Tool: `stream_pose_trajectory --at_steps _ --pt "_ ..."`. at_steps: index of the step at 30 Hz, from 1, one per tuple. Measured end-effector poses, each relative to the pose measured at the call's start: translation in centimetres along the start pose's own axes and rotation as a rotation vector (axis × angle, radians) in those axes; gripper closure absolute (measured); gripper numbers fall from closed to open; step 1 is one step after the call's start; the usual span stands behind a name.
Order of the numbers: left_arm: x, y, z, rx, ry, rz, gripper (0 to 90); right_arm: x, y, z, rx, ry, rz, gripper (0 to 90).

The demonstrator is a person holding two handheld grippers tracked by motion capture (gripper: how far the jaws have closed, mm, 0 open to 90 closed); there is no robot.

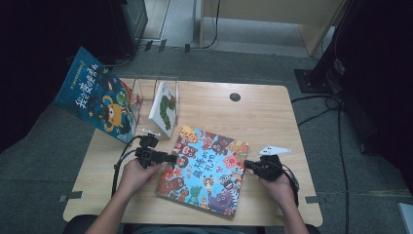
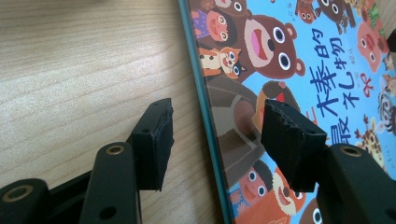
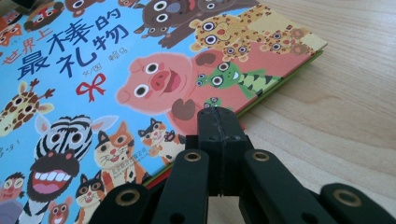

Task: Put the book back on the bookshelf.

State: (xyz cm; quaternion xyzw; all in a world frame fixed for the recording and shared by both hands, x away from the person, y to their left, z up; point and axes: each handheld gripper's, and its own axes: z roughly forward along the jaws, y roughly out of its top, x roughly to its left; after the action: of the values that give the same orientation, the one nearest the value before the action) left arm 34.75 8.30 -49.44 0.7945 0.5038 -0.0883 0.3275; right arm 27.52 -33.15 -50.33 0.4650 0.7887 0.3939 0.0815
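The wooden counter [image 1: 272, 112] carries everything, and the largest thing lying flat on it is the animal picture book [image 1: 204, 170], set slightly askew near the front edge, about midway between the left and right sides. It looks like a stiff, glossy hardback: light enough to lift but probably slick on its cover, so the sensible hold is across a thin edge rather than on the face. Toward the back left corner a blue book [image 1: 100, 97] leans against a clear stand [image 1: 153, 85], with a white book [image 1: 164, 108] upright in it. The left gripper [image 2: 217, 128] sits at the book's left edge, its fingers parted astride the spine without pressing. The right gripper [image 3: 218, 123] rests at the book's right edge, fingers closed together on nothing.
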Motion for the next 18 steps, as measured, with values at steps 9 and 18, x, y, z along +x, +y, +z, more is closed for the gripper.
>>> stream_pose_trajectory --at_steps 9,18 --pt "-0.33 0.11 0.05 0.025 -0.003 0.016 37.7 -0.01 0.04 -0.12 0.016 0.027 -0.010 90.0" --pt "-0.74 0.05 0.30 0.035 -0.018 0.029 36.7 -0.13 -0.01 -0.11 0.017 0.039 -0.001 90.0"
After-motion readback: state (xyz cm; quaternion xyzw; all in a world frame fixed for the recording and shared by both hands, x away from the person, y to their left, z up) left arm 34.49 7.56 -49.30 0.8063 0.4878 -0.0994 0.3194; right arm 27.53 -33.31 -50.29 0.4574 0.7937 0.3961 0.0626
